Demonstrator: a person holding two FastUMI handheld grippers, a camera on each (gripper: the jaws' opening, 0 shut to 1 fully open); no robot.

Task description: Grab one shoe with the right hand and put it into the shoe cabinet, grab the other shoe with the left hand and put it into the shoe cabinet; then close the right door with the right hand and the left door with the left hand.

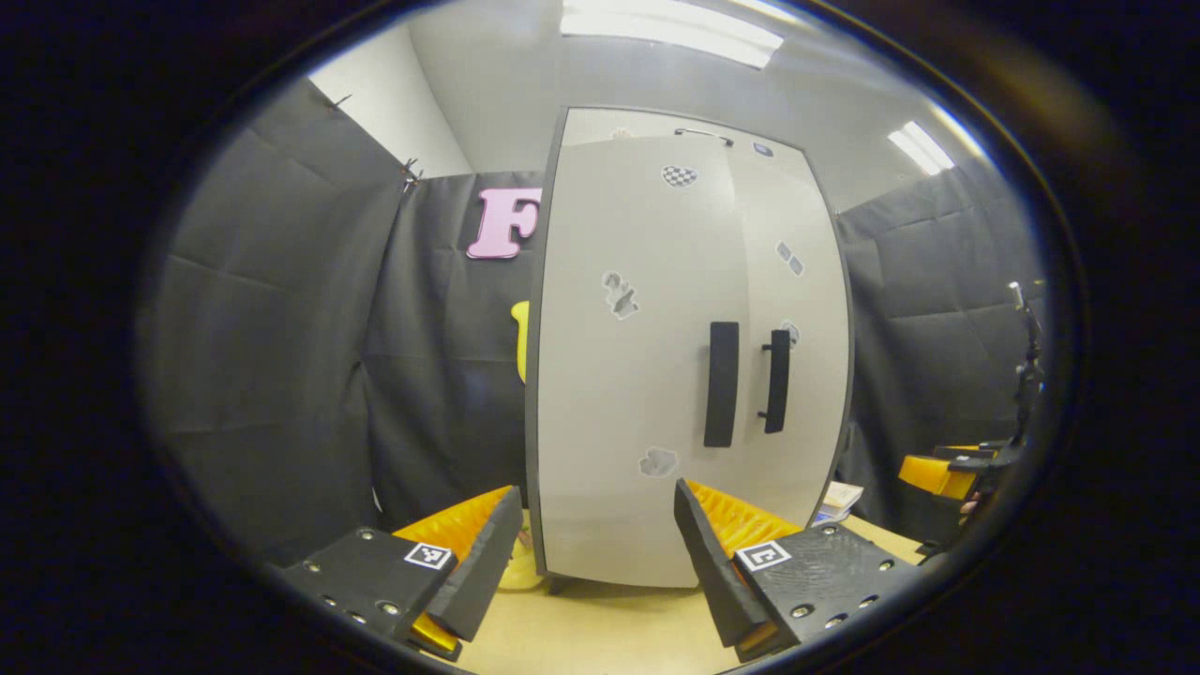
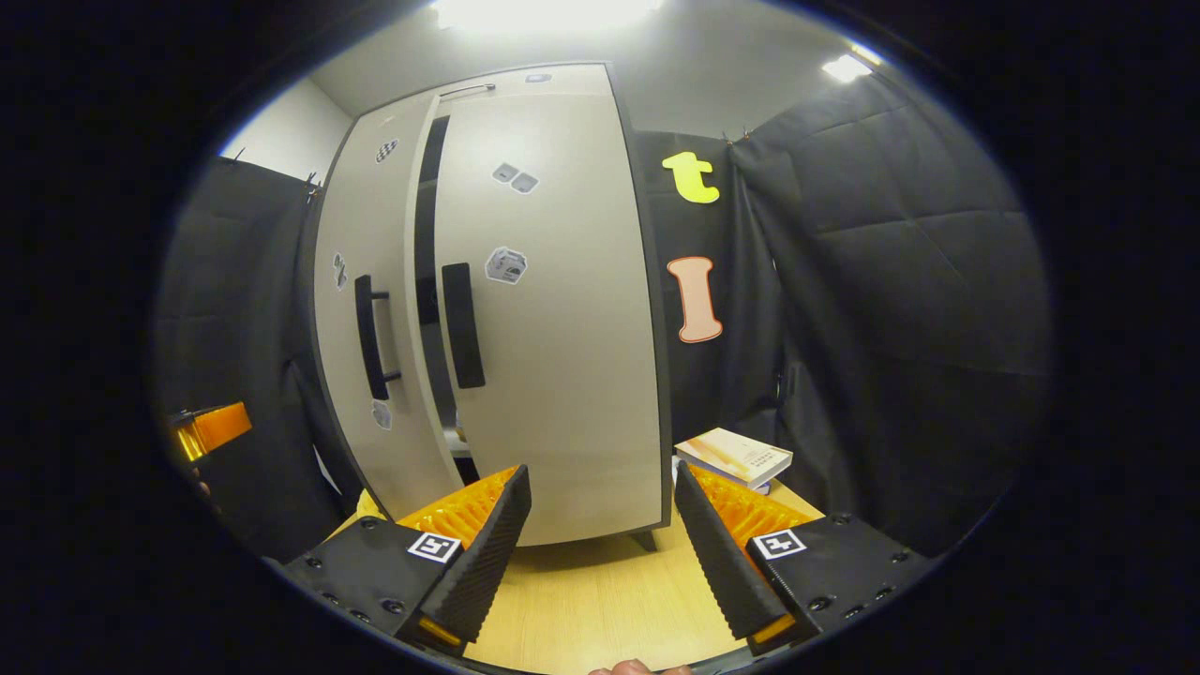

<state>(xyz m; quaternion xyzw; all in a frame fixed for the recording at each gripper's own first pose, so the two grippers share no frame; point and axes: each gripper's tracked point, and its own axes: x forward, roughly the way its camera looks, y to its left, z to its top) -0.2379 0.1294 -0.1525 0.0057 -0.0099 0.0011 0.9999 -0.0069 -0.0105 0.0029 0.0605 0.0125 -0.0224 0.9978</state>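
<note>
The pale shoe cabinet (image 1: 619, 375) stands upright on the wooden table (image 1: 600, 633), close in front of my left gripper (image 1: 595, 492), which is open and holds nothing. Its two dark handles (image 1: 721, 382) sit side by side. In the right gripper view the cabinet's right door (image 2: 553, 328) looks shut, while the left door (image 2: 375, 234) stands slightly ajar with a dark gap (image 2: 427, 234) between them. My right gripper (image 2: 600, 472) is open and empty, just short of the right door's bottom edge. The inside of the cabinet is hidden.
A few stacked books (image 2: 736, 457) lie on the table (image 2: 600, 591) right of the cabinet. The right gripper (image 1: 942, 472) shows at the far right of the left gripper view. A pale yellow object (image 1: 520, 572) sits by the cabinet's left foot. Black cloth walls close in all around.
</note>
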